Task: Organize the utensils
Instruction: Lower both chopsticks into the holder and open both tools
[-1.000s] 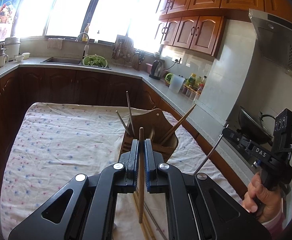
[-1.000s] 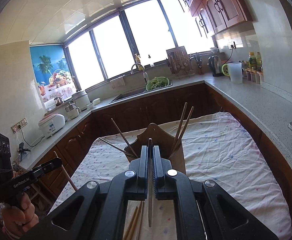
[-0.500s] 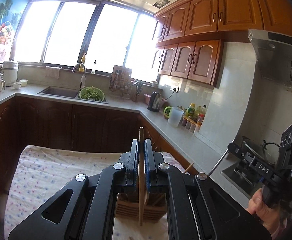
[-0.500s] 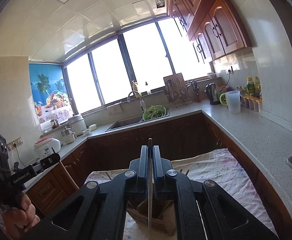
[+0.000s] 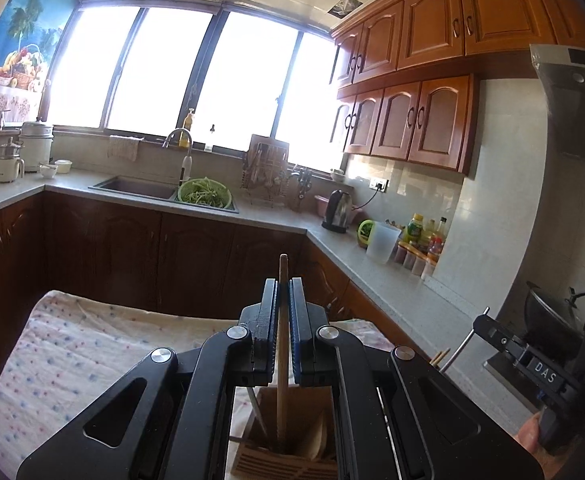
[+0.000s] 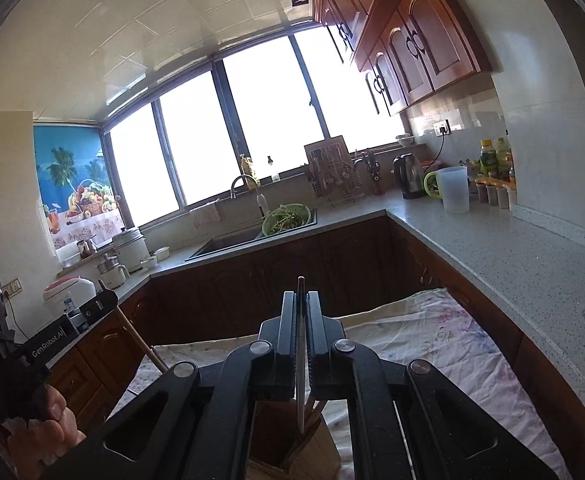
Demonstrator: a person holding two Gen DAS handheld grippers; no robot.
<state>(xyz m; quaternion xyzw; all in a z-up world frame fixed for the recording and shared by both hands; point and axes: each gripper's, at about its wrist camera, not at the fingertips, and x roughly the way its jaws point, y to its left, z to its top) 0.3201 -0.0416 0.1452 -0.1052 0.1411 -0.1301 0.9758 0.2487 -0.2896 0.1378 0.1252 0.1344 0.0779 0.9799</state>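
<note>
Left gripper [image 5: 283,334] is clamped tight on 1 wooden chopstick [image 5: 281,364], held upright with its lower end down inside the wooden utensil holder [image 5: 288,454] right below. Right gripper [image 6: 301,340] is pinched just as tight on 1 thin metal chopstick [image 6: 300,384], also vertical, with its tip hanging just over the holder's opening, where a couple of other sticks are already leaning. You can see each gripper from the other's camera too, a hand [image 6: 40,428] wrapped round the handle.

The holder sits on a dotted cloth [image 5: 72,360] over the table, with the kitchen counter [image 6: 512,248] running around behind.

Handling-wise, my guess: both sticks are light and rigid, so no sag, but they're skinny and the metal one probably slips or pivots between the pads if it bumps the holder's rim. Both are gripped partway along the shaft with a short stub poking up above the pads, which looks sensible since most of the length hangs free below to drop into a slot. I'd say just get the tip well inside before letting go, else it can tip out sideways onto the cloth.
</note>
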